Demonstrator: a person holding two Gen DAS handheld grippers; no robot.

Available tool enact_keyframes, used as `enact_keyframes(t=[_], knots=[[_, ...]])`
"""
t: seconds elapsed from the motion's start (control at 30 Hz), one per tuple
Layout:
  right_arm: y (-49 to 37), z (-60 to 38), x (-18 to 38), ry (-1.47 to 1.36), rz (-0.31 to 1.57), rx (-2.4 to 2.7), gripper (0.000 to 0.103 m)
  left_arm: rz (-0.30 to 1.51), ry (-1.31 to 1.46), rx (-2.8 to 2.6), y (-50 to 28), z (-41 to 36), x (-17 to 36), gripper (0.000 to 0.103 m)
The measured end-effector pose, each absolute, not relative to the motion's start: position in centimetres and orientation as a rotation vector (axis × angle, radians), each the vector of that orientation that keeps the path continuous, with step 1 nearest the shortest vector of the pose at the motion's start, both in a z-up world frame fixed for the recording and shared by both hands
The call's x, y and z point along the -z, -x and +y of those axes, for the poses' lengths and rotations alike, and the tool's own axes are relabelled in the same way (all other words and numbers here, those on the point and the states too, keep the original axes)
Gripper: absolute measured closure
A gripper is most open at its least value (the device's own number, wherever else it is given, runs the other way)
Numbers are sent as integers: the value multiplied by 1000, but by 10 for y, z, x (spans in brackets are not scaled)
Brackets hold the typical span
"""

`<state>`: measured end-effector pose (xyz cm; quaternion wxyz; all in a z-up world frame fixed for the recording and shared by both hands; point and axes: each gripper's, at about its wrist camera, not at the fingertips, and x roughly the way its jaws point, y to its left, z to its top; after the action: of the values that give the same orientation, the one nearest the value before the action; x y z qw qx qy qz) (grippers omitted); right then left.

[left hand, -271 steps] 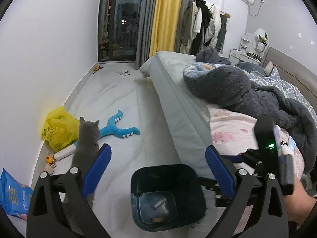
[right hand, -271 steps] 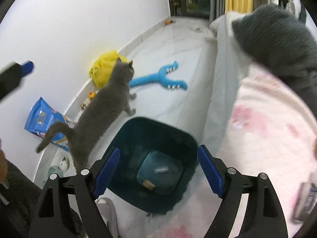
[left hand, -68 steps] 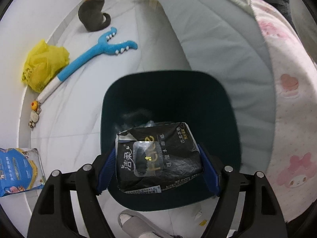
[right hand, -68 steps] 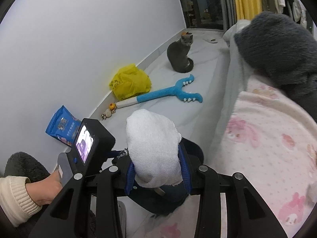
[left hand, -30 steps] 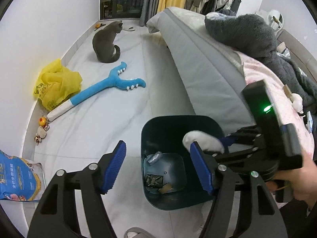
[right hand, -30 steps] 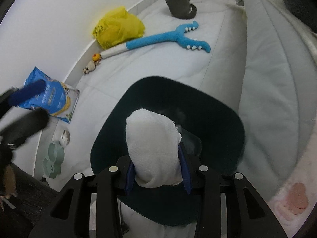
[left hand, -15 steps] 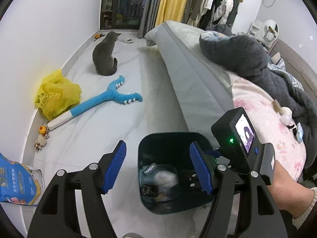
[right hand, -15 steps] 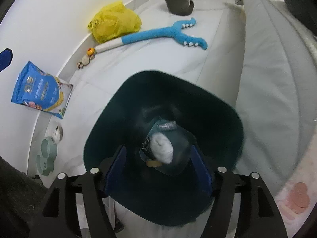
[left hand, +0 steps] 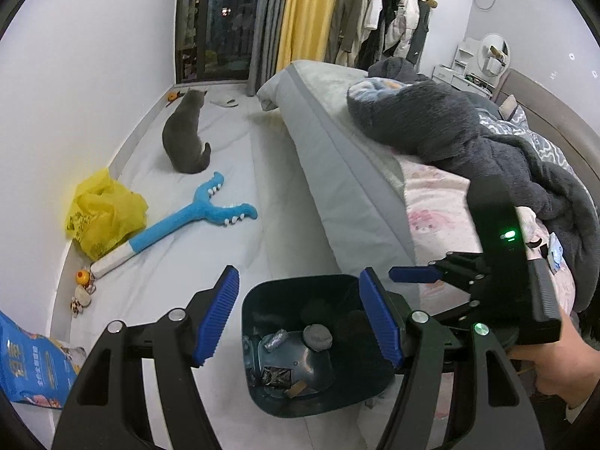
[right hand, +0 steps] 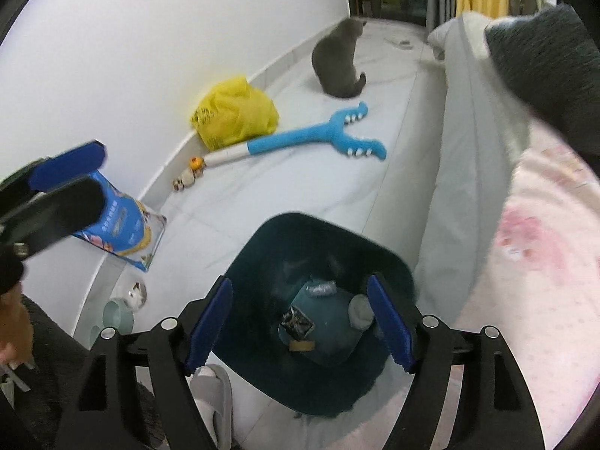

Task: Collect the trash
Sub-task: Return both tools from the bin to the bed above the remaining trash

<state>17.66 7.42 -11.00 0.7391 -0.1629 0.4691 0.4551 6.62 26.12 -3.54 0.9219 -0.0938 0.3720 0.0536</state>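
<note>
Wad now lies in the bin, released by the right gripper; left gripper likewise spread, empty.

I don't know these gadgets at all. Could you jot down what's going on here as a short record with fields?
Place: bedroom floor beside a bed
Left tongs: open, holding nothing
Right tongs: open, holding nothing
Bin: dark teal, open-topped, beside the bed
In the bin: white wad, black wrapper, silvery scrap
On the floor: yellow bag, blue toy, blue pouch
Also: grey cat sitting, facing away
</note>
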Motion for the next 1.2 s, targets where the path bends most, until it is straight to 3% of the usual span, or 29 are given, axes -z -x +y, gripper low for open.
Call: enact_keyframes(t=[0.77,1.2], knots=[[-206,-59,49,317,836,-834,19,752,126,19,-109,166,14,31],[-219,-134,40,346,789,-711,11,766,120,79,-129,112,13,18]])
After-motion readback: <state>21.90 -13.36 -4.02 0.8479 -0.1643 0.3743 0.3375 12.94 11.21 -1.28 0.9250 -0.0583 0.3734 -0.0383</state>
